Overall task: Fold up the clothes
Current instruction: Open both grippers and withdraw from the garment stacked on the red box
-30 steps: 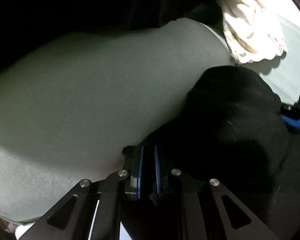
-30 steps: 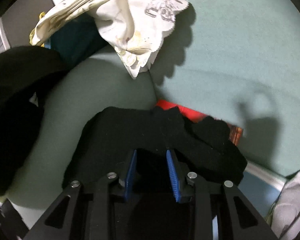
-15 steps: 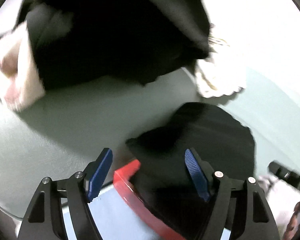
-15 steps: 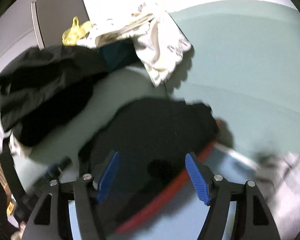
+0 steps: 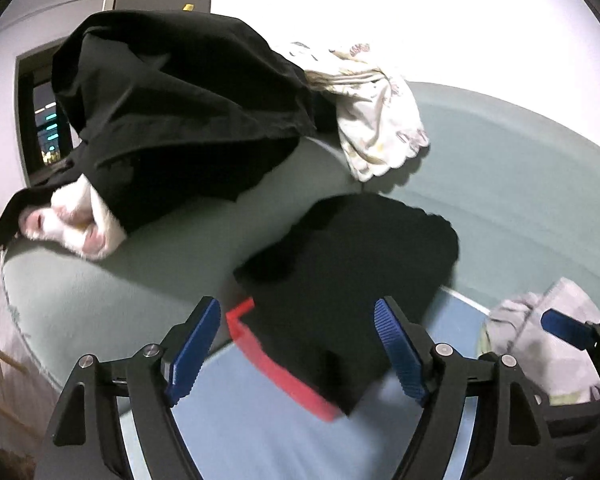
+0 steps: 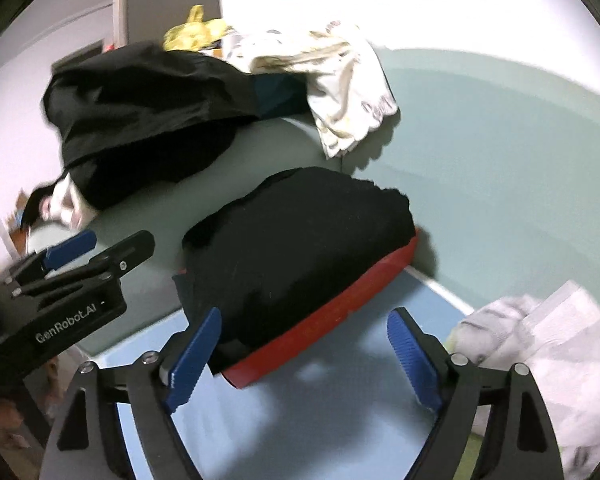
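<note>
A folded black garment (image 5: 352, 276) lies on a red board (image 5: 284, 376) at the edge of the grey-green cushion (image 5: 140, 280). It shows the same way in the right wrist view (image 6: 296, 252), on the red board (image 6: 332, 320). My left gripper (image 5: 296, 352) is open and empty, pulled back from the garment. My right gripper (image 6: 304, 356) is open and empty too, just in front of the board. The left gripper also shows in the right wrist view (image 6: 68, 252).
A pile of black clothes (image 5: 172, 116) and a cream printed garment (image 5: 380, 128) lie at the back of the cushion. A white-pink cloth (image 5: 80, 220) lies at the left. A grey-white garment (image 6: 540, 344) lies at the right on the light blue surface (image 6: 324, 432).
Both grippers have let go of the black garment, opened wide and drawn back and up. The garment now rests on the red board.
</note>
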The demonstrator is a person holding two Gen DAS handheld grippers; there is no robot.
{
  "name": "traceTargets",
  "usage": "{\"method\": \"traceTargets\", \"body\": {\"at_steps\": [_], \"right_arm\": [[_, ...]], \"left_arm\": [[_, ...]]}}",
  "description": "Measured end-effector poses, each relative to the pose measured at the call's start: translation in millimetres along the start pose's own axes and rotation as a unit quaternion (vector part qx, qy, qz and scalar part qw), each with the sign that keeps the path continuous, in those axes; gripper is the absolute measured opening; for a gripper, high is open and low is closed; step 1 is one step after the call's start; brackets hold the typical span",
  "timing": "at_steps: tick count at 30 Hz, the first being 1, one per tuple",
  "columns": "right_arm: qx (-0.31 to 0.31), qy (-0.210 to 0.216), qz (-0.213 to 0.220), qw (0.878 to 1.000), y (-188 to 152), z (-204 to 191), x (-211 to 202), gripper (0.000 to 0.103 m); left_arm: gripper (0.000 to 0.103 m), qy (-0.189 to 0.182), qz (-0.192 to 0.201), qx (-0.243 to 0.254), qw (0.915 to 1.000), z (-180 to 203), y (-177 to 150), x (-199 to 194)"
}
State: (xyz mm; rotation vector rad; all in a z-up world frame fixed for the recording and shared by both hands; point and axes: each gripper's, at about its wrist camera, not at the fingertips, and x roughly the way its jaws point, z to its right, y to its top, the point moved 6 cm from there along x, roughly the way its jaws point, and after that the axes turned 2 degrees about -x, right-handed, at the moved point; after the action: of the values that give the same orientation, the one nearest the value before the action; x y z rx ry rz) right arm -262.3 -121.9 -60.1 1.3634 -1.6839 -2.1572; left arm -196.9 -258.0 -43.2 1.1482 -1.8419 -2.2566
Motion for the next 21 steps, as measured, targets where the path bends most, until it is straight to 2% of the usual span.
{"method": "traceTargets", "body": {"at_steps": [4, 9, 21], "right_arm": [[-0.025, -0.014, 0.011, 1.0, -10, -4, -18, 0.1], [-0.023, -0.008, 0.009, 1.0, -14, -3, -30, 0.103], [-0.047, -0.012, -0.003, 0.999, -15, -6, -28, 0.103]], "left_arm": [[0.08, 0.006, -0.006, 0.004, 1.0, 4, -5, -12], [0.08, 0.003, -0.028, 0.005, 0.9996, 9, -10, -18], [0.08, 0.01, -0.051, -0.013, 0.9986, 2, -13, -21]]}}
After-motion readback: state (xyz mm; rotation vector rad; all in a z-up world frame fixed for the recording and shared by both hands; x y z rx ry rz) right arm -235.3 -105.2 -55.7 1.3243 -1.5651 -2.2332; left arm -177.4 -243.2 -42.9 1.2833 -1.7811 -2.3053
